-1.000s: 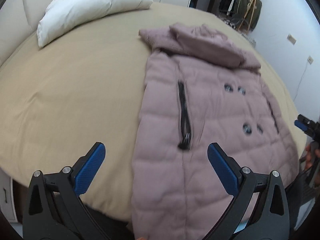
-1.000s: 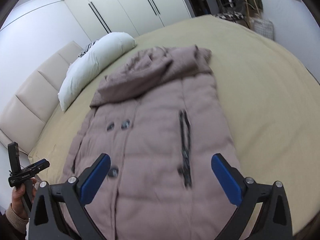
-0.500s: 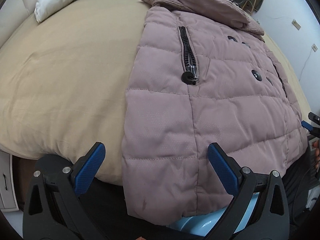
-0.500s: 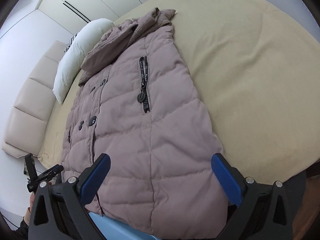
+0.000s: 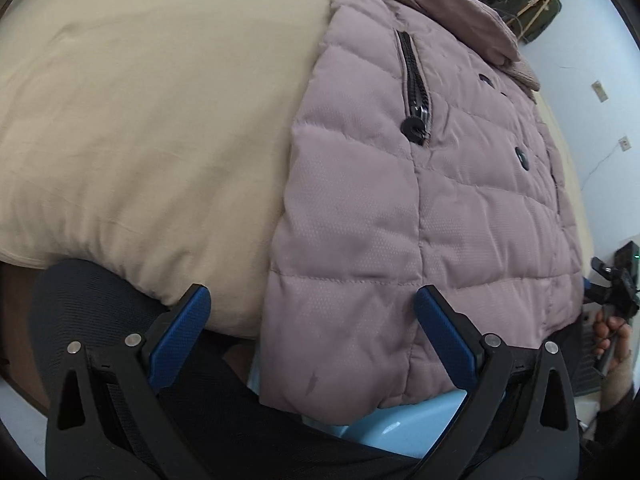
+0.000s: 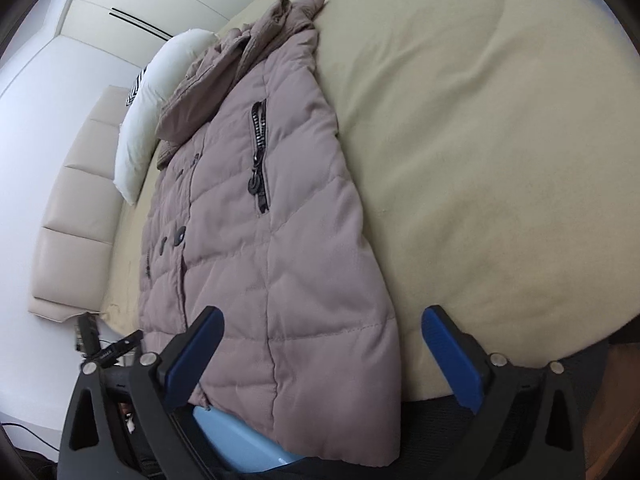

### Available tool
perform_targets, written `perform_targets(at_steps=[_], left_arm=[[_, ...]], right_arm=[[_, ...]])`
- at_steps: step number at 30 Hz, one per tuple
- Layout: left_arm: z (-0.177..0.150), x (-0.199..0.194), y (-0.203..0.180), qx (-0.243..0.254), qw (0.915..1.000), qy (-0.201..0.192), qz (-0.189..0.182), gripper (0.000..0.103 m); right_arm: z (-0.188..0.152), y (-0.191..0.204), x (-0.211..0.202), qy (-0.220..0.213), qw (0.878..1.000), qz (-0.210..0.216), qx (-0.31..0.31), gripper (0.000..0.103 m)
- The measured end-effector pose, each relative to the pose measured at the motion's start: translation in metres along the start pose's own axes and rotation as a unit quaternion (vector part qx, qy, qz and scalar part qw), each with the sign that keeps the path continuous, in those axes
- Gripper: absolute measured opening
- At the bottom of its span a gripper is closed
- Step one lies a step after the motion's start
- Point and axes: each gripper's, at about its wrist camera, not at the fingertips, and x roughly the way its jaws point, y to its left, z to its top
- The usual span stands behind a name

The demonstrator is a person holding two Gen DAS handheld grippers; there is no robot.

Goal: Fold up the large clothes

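A mauve quilted coat (image 5: 400, 220) with black buttons and a zipped pocket lies flat on the beige bed (image 5: 140, 140), its hem hanging over the near edge. My left gripper (image 5: 312, 300) is open and straddles the hem's left corner without touching it. The right gripper (image 6: 322, 320) stands wide over the coat (image 6: 260, 260) at the hem's right corner. Its jaws are closing, with the coat's side edge between them and the pads clear of the fabric. In the left wrist view the right gripper (image 5: 612, 284) shows small at the far right, in a hand (image 5: 612, 332).
A white pillow (image 6: 156, 108) and a cream padded headboard (image 6: 68, 220) lie at the far end, with white wardrobes (image 6: 160, 8) behind. A light blue object (image 5: 400, 428) sits below the hanging hem. Black mesh (image 5: 80, 300) borders the bed's near edge.
Both grippers have dropped and tilted down toward the coat's hem at the near bed edge, so the coat looms larger. The right jaws have narrowed slightly.
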Motion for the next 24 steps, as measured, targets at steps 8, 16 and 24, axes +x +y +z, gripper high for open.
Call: perform_targets(at_steps=[8,16,24], left_arm=[[-0.001,0.019,0.015,-0.015,0.9963,0.051,-0.067,0.103],[0.001,0.025,0.012,-0.016,0.9909,0.074,-0.111,0.102],[-0.002,0.036,-0.001,-0.01,0.9883,0.087,-0.125,0.091]], right_arm=[[-0.008,-0.022,-0.003,0.052,0.997,0.047,0.028,0.047],[-0.001,-0.01,0.011,0.113,0.991,0.07,0.026,0.077],[-0.008,0.016,0.032,0.149,0.988,0.041,-0.015,0.072]])
